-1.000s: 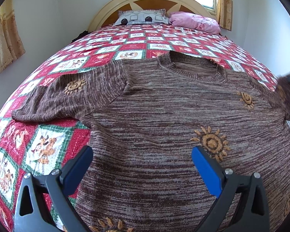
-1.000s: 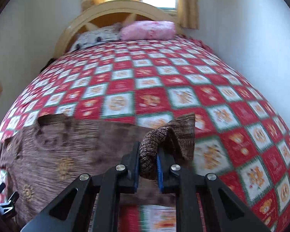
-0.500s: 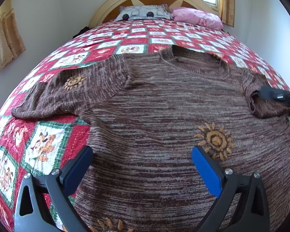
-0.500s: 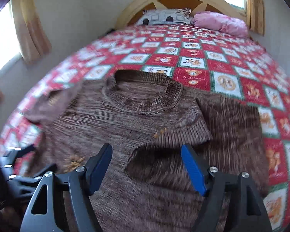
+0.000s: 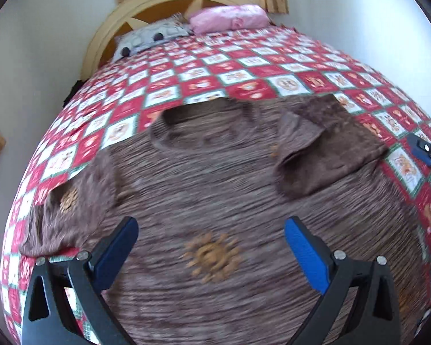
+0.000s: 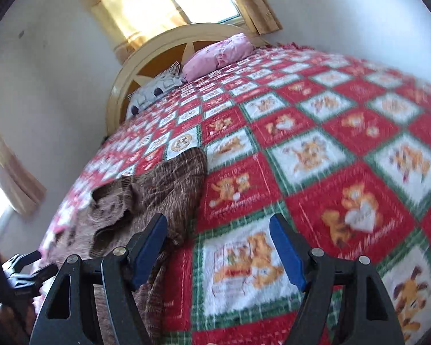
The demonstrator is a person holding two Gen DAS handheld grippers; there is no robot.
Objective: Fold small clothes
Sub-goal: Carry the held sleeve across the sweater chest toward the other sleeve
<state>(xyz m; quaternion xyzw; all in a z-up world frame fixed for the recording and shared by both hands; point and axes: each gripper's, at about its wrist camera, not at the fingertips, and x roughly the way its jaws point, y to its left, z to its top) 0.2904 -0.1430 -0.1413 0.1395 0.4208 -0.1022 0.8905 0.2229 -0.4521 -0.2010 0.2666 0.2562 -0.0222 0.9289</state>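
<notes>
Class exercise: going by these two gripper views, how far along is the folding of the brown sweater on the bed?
Done: one sleeve lies folded in over the sweater.
In hand: nothing; the right gripper, jaws just opened, hangs empty over the quilt, and the left gripper is open above the sweater's front.
Left: the other sleeve is spread out, and the body is unfolded.

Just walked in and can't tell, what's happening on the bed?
A person with a gripper in each hand is folding a brown knit sweater spread on the checkered quilt. One sleeve already lies folded over the body. The right gripper is open and empty over the quilt; the left gripper hovers open above the sweater.
</notes>
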